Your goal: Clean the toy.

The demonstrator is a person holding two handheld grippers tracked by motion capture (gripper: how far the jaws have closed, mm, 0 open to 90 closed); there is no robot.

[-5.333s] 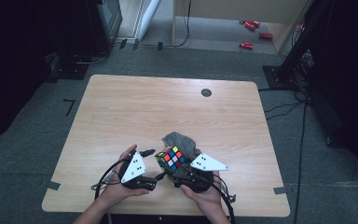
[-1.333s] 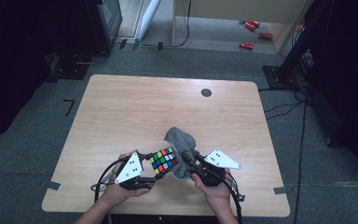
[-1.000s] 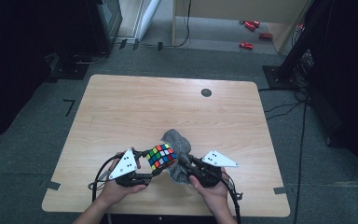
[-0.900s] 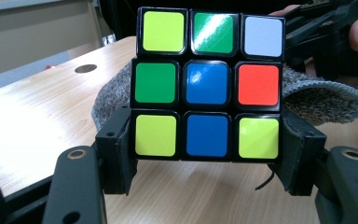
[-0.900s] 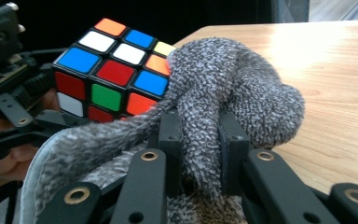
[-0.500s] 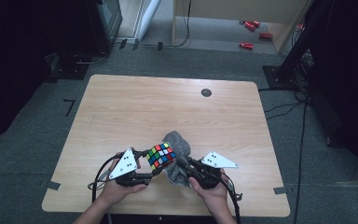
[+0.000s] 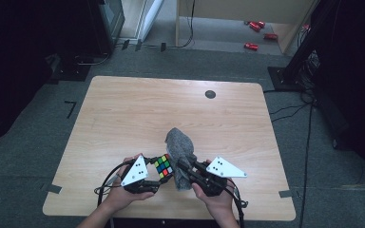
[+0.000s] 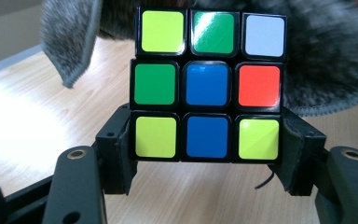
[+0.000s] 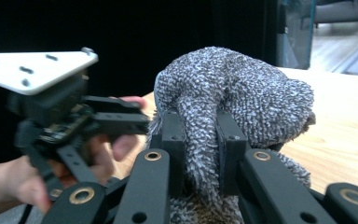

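pale wooden table [image 7: 138,109], grey floor [image 7: 38,156]

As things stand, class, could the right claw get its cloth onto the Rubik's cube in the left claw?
Probably yes. The right claw pinches the grey cloth, which hangs right beside the Rubik's cube held by the left claw; nothing stands between them.

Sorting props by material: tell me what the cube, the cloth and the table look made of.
Cube: hard plastic, it seems, a black frame with glossy coloured tiles that catch glare. Cloth: soft grey knit or terry by its nubby, fuzzy pile, with a stitched hem. Table: light wood or wood-look laminate, with visible grain and a smooth matte sheen.
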